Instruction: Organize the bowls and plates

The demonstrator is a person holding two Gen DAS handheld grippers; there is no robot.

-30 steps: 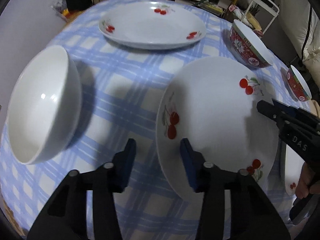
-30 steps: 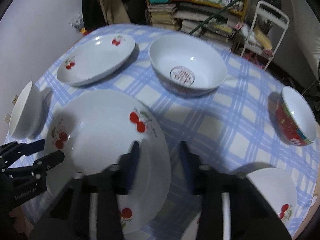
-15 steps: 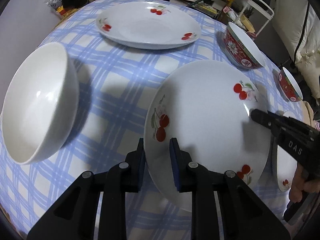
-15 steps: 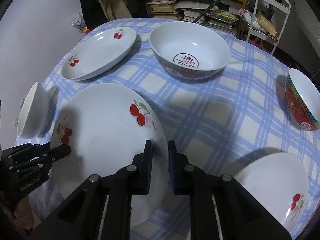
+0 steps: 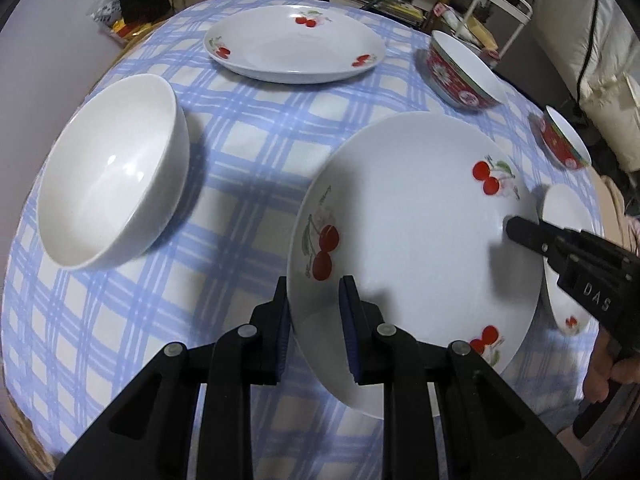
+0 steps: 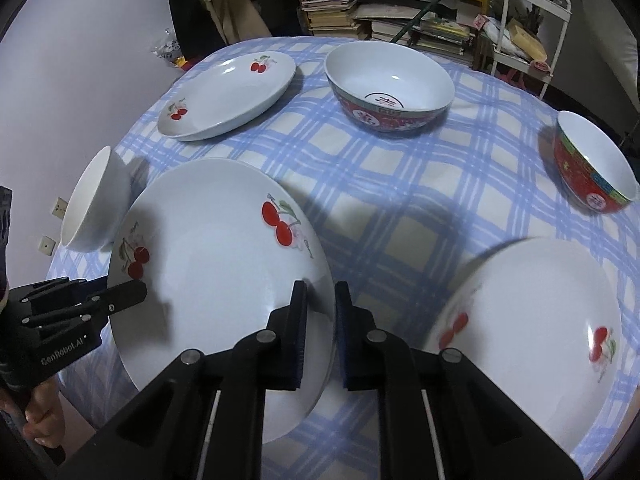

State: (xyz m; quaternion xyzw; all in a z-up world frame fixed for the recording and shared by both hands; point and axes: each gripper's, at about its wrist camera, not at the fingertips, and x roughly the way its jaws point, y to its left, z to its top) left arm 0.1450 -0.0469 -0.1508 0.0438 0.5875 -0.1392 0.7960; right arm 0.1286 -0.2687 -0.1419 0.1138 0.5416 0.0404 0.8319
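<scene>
A large white cherry plate (image 5: 416,216) is held between both grippers, lifted above the blue checked tablecloth. My left gripper (image 5: 314,308) is shut on its left rim. My right gripper (image 6: 320,320) is shut on its right rim; the plate also shows in the right wrist view (image 6: 216,264). The right gripper shows in the left wrist view (image 5: 568,256), and the left gripper in the right wrist view (image 6: 80,304). A second cherry plate (image 5: 294,46) lies at the far side. A third cherry plate (image 6: 532,320) lies at the near right.
A plain white bowl (image 5: 116,168) stands at the left. A large red patterned bowl (image 6: 390,84) stands at the far middle and a small red bowl (image 6: 592,164) at the right. Bookshelves and a white rack (image 6: 532,20) stand behind the table (image 5: 248,152).
Both grippers went from open beside the plate's rims to shut on them. The plate has risen off the tablecloth and both views have pulled back a little.
</scene>
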